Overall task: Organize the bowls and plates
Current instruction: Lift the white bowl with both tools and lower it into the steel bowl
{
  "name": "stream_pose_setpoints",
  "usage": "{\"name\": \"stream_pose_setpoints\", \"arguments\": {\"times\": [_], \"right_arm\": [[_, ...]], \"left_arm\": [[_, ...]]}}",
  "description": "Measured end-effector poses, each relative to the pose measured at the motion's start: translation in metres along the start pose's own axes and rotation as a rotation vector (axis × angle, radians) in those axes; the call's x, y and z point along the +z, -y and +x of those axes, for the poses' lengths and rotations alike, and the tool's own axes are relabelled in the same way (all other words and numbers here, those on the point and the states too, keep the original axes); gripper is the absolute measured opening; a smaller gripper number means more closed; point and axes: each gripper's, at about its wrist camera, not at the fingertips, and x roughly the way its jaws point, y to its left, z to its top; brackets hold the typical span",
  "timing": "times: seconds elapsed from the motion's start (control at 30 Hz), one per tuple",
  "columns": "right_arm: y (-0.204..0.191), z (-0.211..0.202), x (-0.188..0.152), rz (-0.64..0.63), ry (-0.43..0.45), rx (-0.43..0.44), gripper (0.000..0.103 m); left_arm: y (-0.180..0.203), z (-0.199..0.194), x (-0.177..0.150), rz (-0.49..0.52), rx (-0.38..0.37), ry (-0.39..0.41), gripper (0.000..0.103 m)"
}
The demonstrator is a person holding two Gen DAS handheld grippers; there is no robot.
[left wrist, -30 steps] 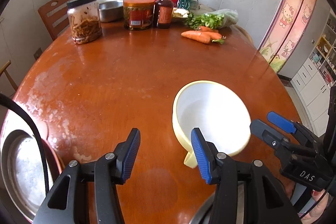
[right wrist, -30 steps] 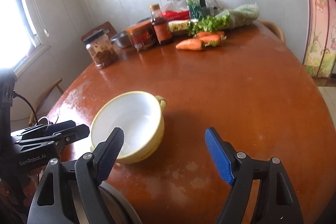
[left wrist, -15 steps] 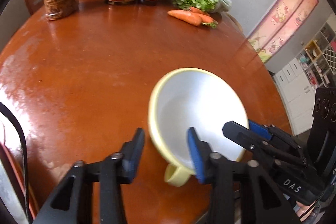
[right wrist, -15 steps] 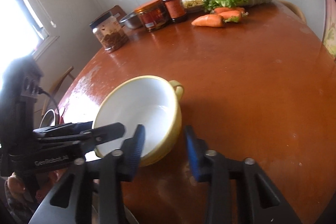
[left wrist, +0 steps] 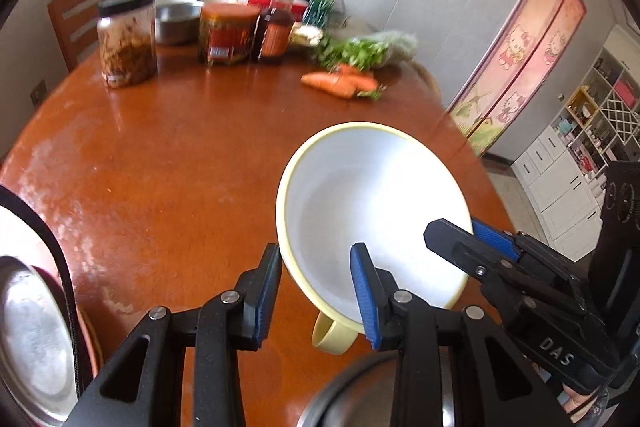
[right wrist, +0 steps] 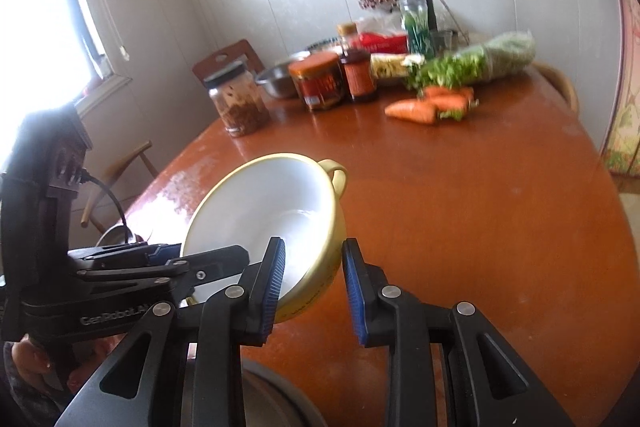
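Observation:
A yellow bowl (left wrist: 372,203) with a white inside and two loop handles is held tilted above the round wooden table (left wrist: 168,155). My left gripper (left wrist: 316,291) is shut on its near rim, one finger inside and one outside. My right gripper (right wrist: 312,283) is shut on the opposite rim of the bowl (right wrist: 268,211) the same way. Each gripper shows in the other's view. A metal plate (left wrist: 32,339) on a reddish plate lies at the table's left edge. A dark round rim (right wrist: 272,399) shows below the grippers.
At the far side of the table stand a jar of pickles (left wrist: 126,39), a red-lidded jar (left wrist: 226,35), a sauce bottle (left wrist: 276,27), a steel bowl (left wrist: 178,23), greens (left wrist: 360,49) and carrots (left wrist: 340,83). A chair (left wrist: 80,15) stands behind.
Both grippers closed from wide open onto opposite rims of the bowl. The bowl has left the table and now hangs tilted between them.

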Motion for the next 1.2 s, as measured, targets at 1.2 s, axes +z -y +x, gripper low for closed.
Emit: {"name": "stream_pose_setpoints", "arguments": {"times": [1.2], "right_arm": [[-0.031, -0.090, -0.094, -0.082, 0.029, -0.012, 0.033]], "left_arm": [[0.054, -0.052, -0.121, 0.242, 0.091, 0.027, 0.036]]}}
